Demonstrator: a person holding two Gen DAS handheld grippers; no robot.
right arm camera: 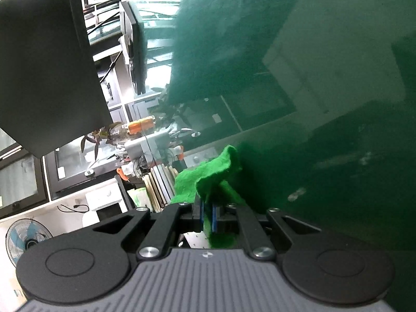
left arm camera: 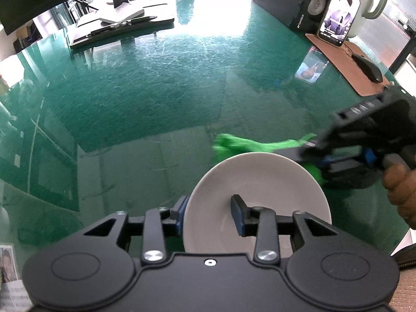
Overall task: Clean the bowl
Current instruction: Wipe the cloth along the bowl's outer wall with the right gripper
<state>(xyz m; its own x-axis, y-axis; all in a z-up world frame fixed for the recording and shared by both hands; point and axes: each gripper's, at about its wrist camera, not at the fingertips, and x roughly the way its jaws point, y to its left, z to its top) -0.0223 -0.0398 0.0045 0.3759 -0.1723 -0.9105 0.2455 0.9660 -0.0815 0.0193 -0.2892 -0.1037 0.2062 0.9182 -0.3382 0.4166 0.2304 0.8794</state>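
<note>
The green table [left arm camera: 161, 83] lay bare ahead and to the left of the bowl [left arm camera: 256, 197]. On the bowl's right, the right gripper [left arm camera: 309, 147] with its green cloth [left arm camera: 249, 144] blocked the way. The phone [left arm camera: 338, 17], speaker [left arm camera: 314, 0] and mouse [left arm camera: 368, 67] crowded the far right corner; notebooks [left arm camera: 122, 23] stood far left.

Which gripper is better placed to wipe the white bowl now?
The right gripper. It is shut on the green cloth, and in the left wrist view the cloth lies just behind the white bowl. The left gripper is occupied: its fingers clamp the bowl's rim to steady it.
</note>
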